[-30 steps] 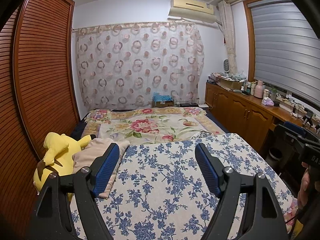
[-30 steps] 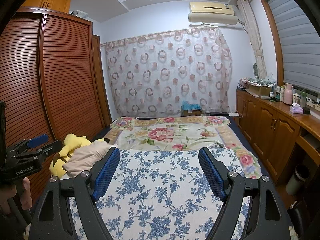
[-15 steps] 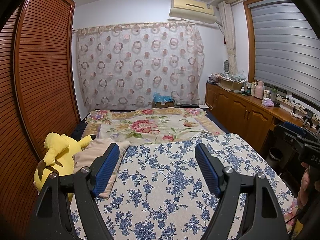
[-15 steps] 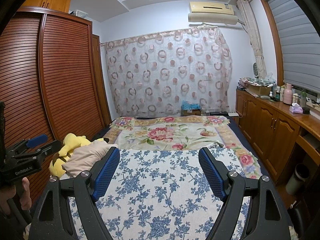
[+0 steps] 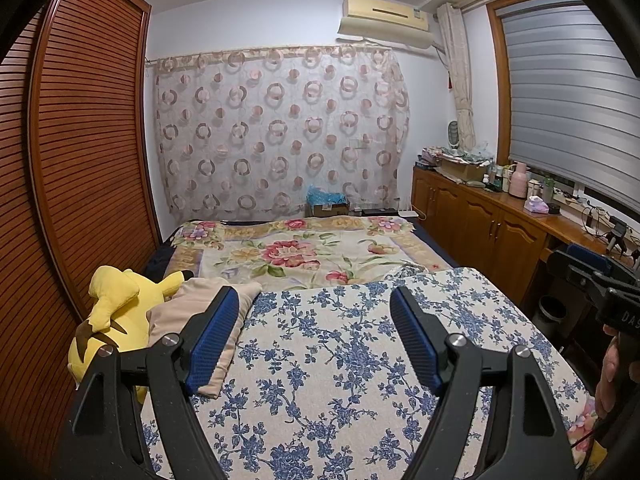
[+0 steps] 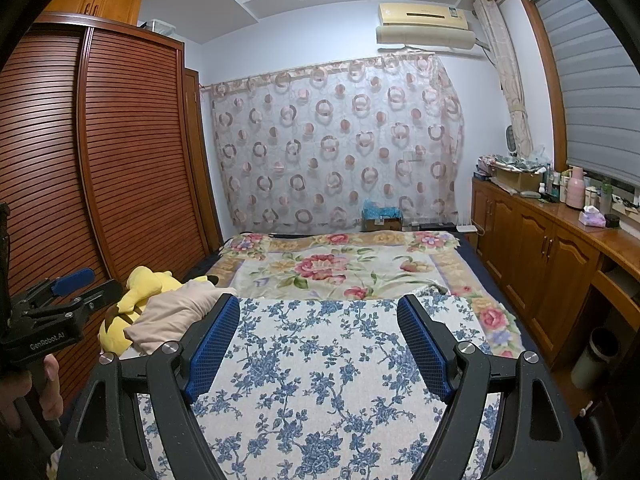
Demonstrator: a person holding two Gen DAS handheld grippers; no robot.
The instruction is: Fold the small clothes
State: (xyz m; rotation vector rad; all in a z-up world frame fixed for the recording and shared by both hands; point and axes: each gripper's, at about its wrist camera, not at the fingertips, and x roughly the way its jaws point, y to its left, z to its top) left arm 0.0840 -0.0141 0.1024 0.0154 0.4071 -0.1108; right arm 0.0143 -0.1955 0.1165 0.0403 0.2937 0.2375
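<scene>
A beige garment (image 5: pixel 192 312) lies crumpled at the left edge of the bed, against a yellow plush toy (image 5: pixel 116 300); it also shows in the right wrist view (image 6: pixel 176 316). My left gripper (image 5: pixel 314 336) is open and empty, held above the blue-flowered cloth (image 5: pixel 344 360), with its left finger in front of the garment. My right gripper (image 6: pixel 318 340) is open and empty above the same cloth (image 6: pixel 320 380). Each gripper shows at the edge of the other's view, the right one (image 5: pixel 600 284) and the left one (image 6: pixel 52 304).
A floral blanket (image 5: pixel 296 248) covers the far half of the bed. A slatted wooden wardrobe (image 5: pixel 80 160) runs along the left. Wooden cabinets (image 5: pixel 480 228) with bottles and boxes on top stand at the right. A curtain (image 5: pixel 280 132) hangs at the back.
</scene>
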